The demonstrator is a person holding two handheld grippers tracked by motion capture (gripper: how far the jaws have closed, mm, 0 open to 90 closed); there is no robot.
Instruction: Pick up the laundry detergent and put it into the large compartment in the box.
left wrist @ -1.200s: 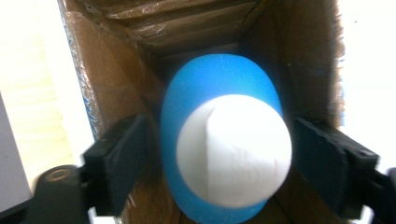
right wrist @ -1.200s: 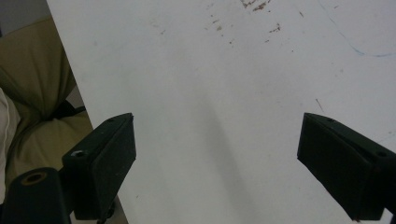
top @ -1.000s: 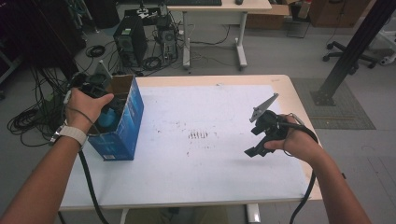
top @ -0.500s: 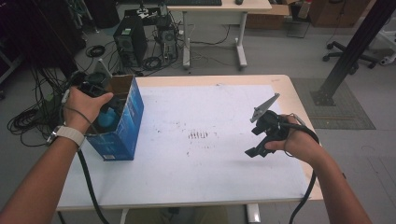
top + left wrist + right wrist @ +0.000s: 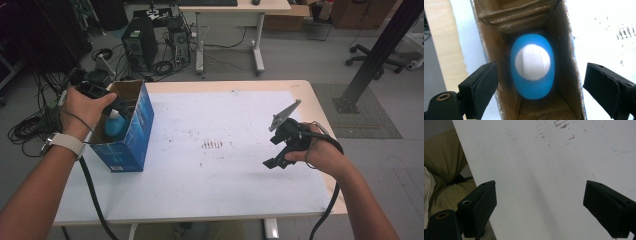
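A blue cardboard box (image 5: 135, 135) stands open-topped at the table's left edge. Inside it sits a blue bottle (image 5: 116, 125) with a white cap, which the left gripper view shows from straight above as a blue bottle (image 5: 532, 67) between the box walls (image 5: 564, 50). My left gripper (image 5: 117, 107) hovers over the box's mouth. Its jaws have just been opening, and the left gripper (image 5: 541, 68) now stands open, wide of the bottle and not touching it. My right gripper (image 5: 271, 151) is held low over the white tabletop at the right; the right gripper (image 5: 540, 186) is open with nothing between its jaws.
Brown smudges (image 5: 212, 145) mark the middle of the white tabletop (image 5: 225, 190). Beyond the table stand a computer tower (image 5: 140, 47) with floor cables, a desk (image 5: 230, 10) and a black post (image 5: 375, 55) at the right. The table's near edge (image 5: 471, 177) is close to the right gripper.
My left hand has lifted a little above the box, leaving the blue bottle inside. The right hand has stayed where it was.
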